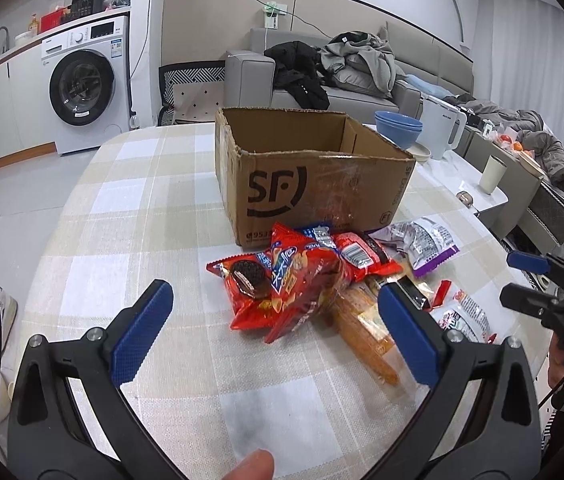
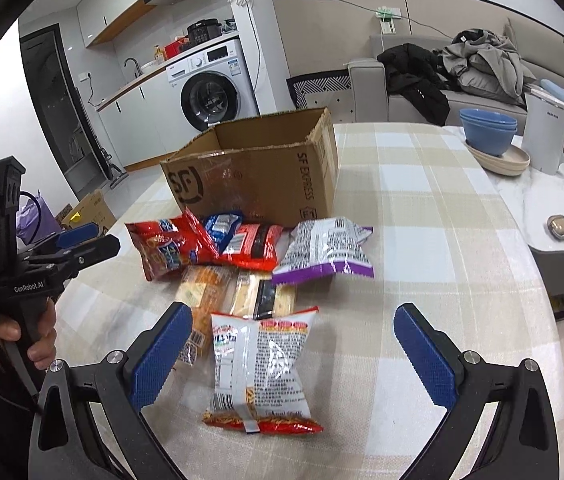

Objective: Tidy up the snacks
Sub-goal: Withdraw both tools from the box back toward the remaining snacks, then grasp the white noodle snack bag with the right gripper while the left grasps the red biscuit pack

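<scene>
Snack sorting at the outset: nothing visible inside the open cardboard box, though its floor is hidden from both views, and the whole heap of packets on the checked tablecloth just in front of it. Left gripper hovering low over the table, jaws spread wide and empty, aimed toward 12 o'clock with the red cookie packet just ahead between the pads and the orange bread pack touching the heap at 1 o'clock. Right gripper likewise wide open and holding nothing, levelled over the white-and-red noodle snack bag, which lies flat between its blue pads; purple-edged bag beyond at 12 o'clock, red packets at 11, box behind them. Each tool held pistol-style in a hand, seen at 9 o'clock in the right view. Likely next: lowering over the nearest packet, closing on its crimped edge or puffed middle, then lifting clear of neighbours and carrying to the box mouth. Slippery foil and overlapping bags the probable trouble.
</scene>
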Tool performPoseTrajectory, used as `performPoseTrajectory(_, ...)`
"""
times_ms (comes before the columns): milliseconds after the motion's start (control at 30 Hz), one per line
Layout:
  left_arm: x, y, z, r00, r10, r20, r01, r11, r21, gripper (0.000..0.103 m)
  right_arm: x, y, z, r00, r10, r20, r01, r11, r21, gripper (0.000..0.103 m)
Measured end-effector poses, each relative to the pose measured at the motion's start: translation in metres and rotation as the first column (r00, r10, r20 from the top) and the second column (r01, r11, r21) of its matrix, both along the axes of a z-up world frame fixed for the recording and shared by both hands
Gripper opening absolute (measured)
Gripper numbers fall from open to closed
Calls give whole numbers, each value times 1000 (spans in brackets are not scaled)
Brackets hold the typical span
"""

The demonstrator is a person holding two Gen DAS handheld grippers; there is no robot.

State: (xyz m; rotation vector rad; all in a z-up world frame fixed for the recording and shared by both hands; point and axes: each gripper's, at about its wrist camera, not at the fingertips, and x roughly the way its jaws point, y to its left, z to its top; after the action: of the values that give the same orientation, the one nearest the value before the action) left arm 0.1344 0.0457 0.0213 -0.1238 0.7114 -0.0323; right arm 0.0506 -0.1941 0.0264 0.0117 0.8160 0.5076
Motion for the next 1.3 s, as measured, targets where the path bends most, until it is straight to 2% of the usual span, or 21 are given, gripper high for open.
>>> performPoseTrajectory(700,11,-8,-29,998,-16,-61,17,1000,19,102,-5,25,-44,991,67,-116,-78,993,-89,102)
performPoseTrajectory(1033,11,-7,-33,998,-17,-67,17,1000,8,102,-3,36,-59,985,89,-148,-105,989,-102,75)
performPoseTrajectory(1300,12,-7,-36,997,-17,-70,17,1000,2,102,-10,42,-56,985,124,-117,-137,985,-109,53)
